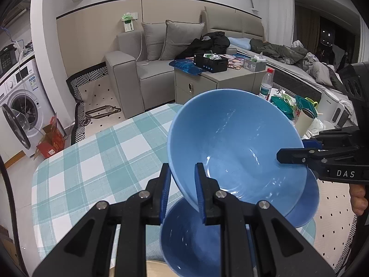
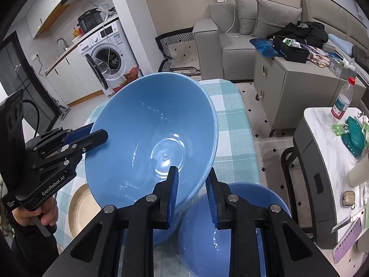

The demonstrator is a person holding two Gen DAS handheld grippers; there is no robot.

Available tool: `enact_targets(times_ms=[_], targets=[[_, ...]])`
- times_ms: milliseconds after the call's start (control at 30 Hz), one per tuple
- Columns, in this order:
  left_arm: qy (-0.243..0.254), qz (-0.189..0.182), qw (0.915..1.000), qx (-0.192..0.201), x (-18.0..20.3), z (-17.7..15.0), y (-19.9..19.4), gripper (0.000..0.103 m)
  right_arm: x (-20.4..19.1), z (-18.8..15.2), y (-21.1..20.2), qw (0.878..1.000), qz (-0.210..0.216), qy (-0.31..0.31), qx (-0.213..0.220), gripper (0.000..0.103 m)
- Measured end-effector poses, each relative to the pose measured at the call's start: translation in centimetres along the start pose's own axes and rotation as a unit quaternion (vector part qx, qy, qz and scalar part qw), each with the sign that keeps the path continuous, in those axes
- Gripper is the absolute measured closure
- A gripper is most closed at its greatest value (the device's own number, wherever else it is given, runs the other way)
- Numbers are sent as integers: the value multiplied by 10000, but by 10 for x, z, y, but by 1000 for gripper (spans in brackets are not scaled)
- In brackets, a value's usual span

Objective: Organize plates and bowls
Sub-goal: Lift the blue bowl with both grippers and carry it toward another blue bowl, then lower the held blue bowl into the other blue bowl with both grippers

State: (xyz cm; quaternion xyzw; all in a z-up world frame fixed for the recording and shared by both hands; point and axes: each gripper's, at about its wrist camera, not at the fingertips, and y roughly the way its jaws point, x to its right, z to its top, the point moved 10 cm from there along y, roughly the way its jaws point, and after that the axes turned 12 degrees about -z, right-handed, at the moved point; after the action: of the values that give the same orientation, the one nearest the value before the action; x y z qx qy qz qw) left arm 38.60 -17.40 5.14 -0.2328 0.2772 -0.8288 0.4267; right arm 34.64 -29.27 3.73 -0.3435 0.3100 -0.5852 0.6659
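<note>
Big blue bowl (image 1: 233, 143) is centre frame, tilted, lifted above the worktop (image 1: 92, 152). Left gripper (image 1: 182, 191) is clenched on its near rim, right gripper (image 2: 192, 194) grips the opposite rim. Two more bowls (image 2: 226, 226) sit below. Keep both hands level & in sync, lower straight to nest w/o clinking.
</note>
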Motion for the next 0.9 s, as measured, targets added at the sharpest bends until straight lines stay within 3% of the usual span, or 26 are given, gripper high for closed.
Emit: enact_targets(times_ms=[900], targets=[[-280,188,9994,-107,-15,-53,-23,84,-39,-32,9,9987,249,-342,-279,79]])
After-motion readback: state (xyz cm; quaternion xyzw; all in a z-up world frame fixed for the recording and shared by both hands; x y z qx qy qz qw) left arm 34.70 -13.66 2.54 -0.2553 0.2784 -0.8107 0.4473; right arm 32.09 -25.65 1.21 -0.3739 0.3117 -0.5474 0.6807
